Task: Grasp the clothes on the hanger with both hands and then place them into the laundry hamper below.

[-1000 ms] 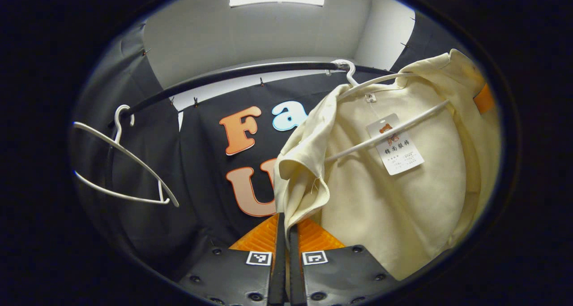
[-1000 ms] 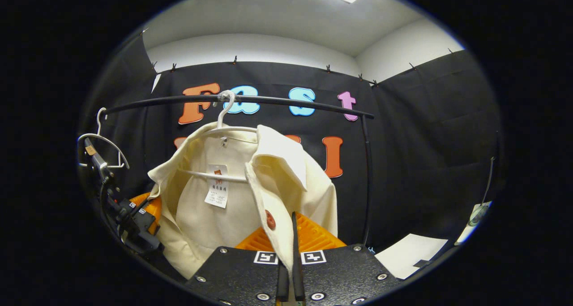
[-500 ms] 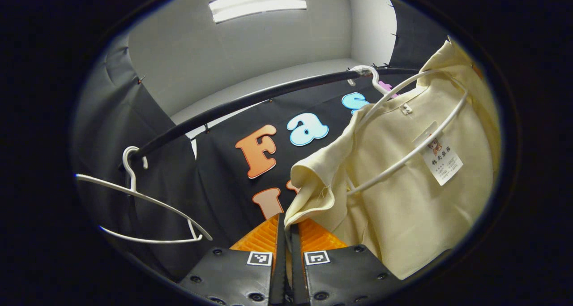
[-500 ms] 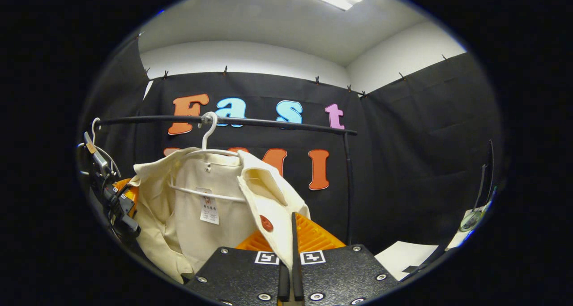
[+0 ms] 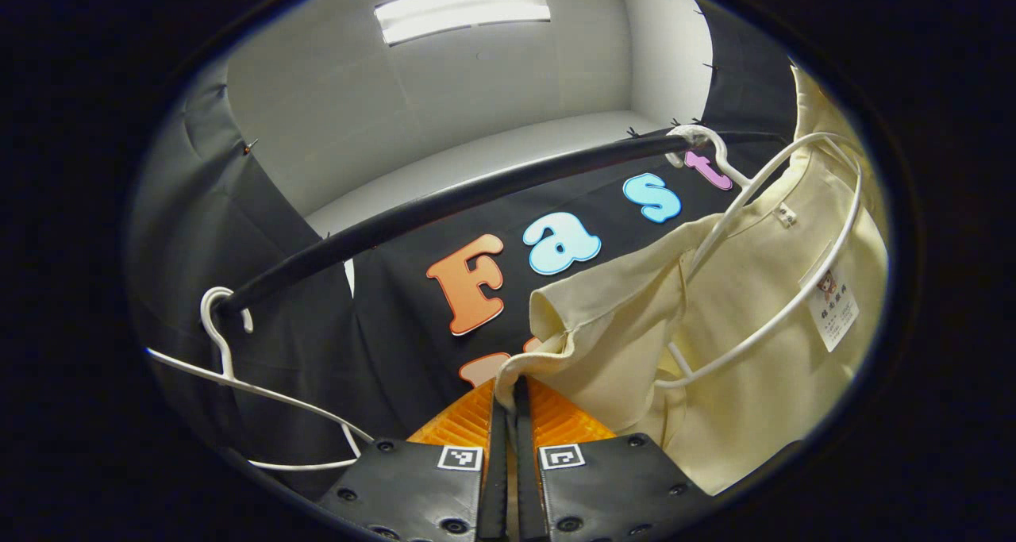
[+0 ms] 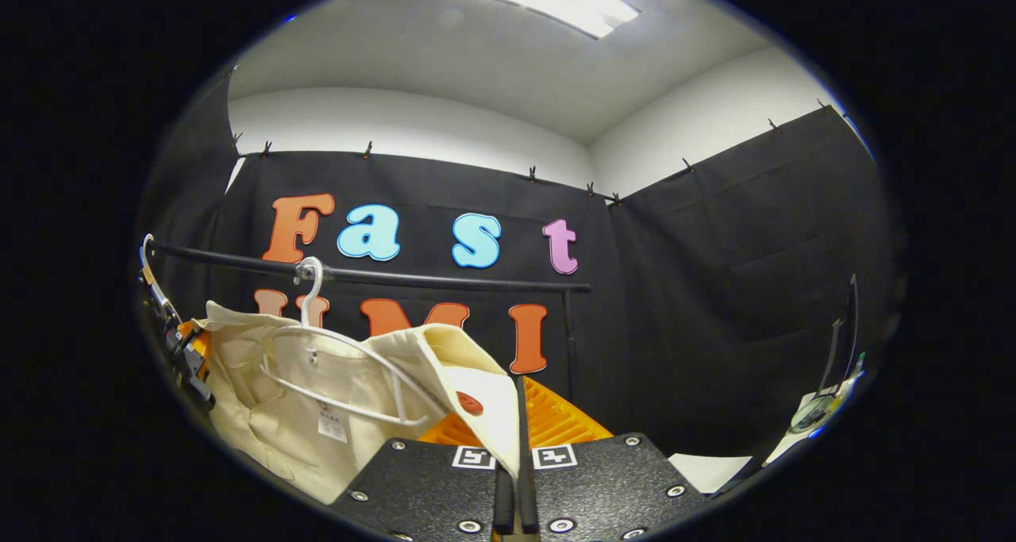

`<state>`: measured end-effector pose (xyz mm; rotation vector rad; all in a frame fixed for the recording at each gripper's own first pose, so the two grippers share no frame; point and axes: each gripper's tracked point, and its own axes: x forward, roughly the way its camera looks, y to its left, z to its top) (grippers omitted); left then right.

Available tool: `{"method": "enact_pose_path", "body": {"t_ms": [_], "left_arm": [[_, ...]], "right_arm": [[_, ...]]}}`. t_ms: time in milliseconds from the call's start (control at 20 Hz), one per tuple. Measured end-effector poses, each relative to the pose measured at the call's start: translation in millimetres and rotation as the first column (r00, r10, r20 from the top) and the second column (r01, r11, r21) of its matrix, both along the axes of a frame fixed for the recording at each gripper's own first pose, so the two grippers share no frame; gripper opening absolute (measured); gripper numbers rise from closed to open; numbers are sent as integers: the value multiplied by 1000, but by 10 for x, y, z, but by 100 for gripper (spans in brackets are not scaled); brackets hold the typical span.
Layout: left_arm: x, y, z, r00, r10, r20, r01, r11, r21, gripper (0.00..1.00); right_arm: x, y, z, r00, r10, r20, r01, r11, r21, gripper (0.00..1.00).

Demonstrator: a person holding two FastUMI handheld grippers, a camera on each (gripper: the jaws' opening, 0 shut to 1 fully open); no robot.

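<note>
both tools, left tool [image 5: 505,391] and right tool [image 6: 514,403], are clamped tight on the cream shirt [image 5: 746,344].

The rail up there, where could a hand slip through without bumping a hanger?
Free: the stretch of black rail between the empty white hanger and the hanger carrying the cream shirt. Crowded: around the shirt, where the left gripper and the right gripper each pinch cloth.

Cream garment [image 5: 738,351] pinched between the fingers, plain, with a red-brown button [image 6: 469,403] just left of the fingers, white hanger [image 5: 762,240] inside it, white tag [image 5: 833,308] with small print, black rail [image 5: 444,205] above, second white hanger [image 5: 238,375] far left, bare
</note>
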<state>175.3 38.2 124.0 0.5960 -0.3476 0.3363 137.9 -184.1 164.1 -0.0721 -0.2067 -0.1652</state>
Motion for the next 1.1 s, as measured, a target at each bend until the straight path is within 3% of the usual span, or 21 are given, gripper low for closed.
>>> {"method": "enact_pose_path", "body": {"t_ms": [300,400,550,650,800,1100], "left_arm": [[164,68,30,1000,7,8,-7,1000,-6,12],[262,101,-13,1000,3,2,-3,999,-45,12],[406,182,-83,1000,16,-15,-17,998,-59,13],[468,237,-169,999,30,-38,-32,998,-54,13],[589,364,-318,996,53,-69,-59,994,-88,13],[612,563,-439,991,103,-81,-109,992,-71,12]], "right_arm": [[363,-164,107,1000,-4,3,4,1000,-7,2],[544,-213,-28,1000,6,-19,-6,1000,6,2],[800,-228,-419,995,44,-84,-36,994,104,2],[851,-195,-662,992,64,-107,-48,989,140,2],[817,-32,-970,987,88,-132,-74,991,113,2],[677,189,-1166,982,117,-149,-103,990,94,2]]}}
